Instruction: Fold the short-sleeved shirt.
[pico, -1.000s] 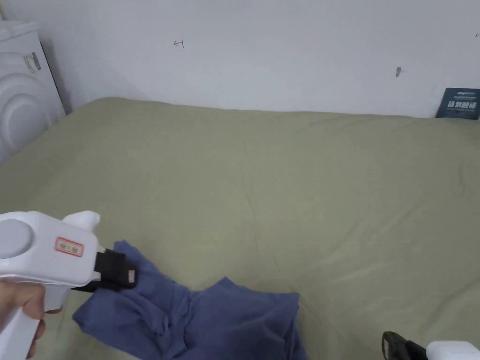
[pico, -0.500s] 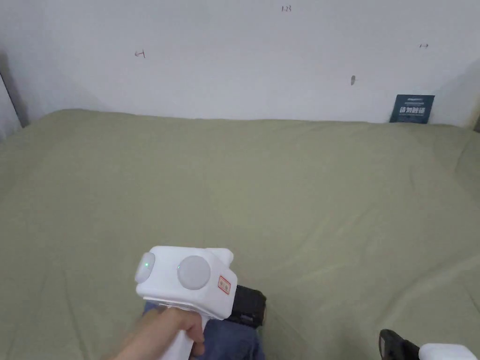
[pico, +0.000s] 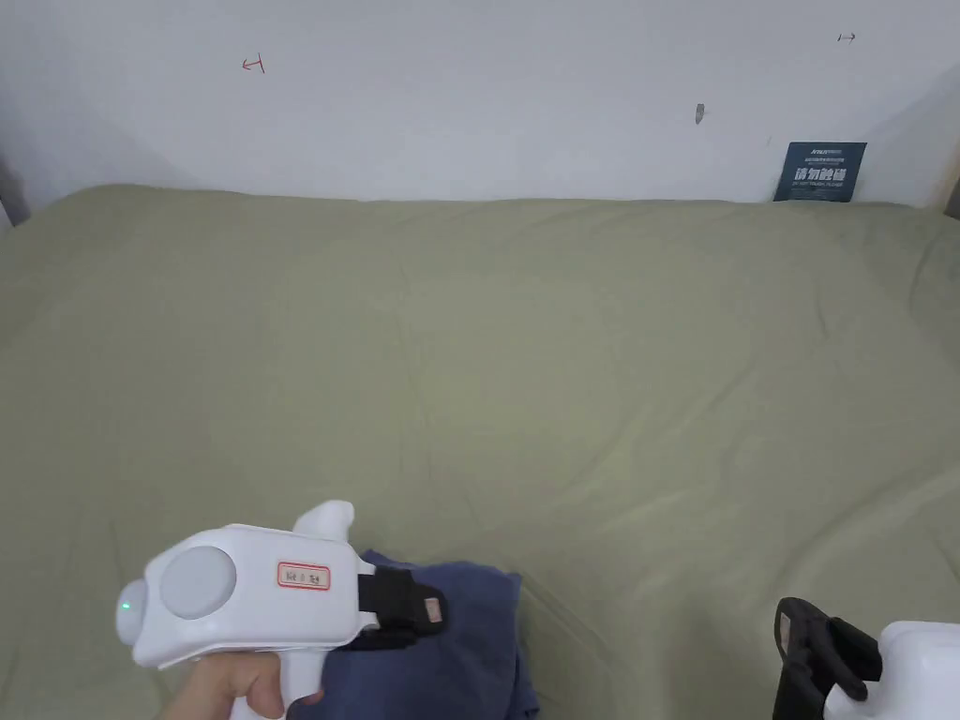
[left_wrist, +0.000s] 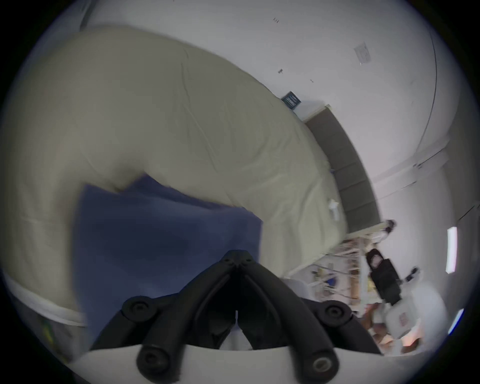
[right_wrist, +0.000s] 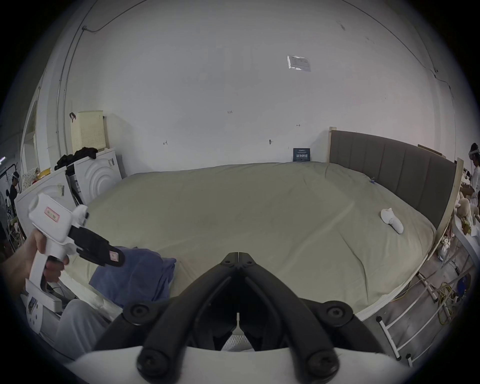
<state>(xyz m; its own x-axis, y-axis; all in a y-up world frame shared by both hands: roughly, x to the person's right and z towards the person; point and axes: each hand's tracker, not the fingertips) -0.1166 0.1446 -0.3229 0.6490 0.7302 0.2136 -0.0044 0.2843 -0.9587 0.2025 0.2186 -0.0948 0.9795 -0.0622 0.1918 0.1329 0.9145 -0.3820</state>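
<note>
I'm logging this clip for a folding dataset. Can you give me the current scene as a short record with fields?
surface: bed with an olive-green sheet
garment: blue shirt, bunched at the near edge of the bed
left gripper: jaws shut, over the shirt; whether cloth is pinched cannot be told
right gripper: jaws shut, empty, apart from the shirt
fold state: not folded flat yet

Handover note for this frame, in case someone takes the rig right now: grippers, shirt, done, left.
Left gripper: jaws together, above the blue shirt; no cloth seen between them.
Right gripper: shut, empty, off to the right over the bed sheet.
Shirt: bunched at the near edge of the bed, not laid flat.
Done: no neat fold visible.
Left: spread it, fold sleeves and body.
</note>
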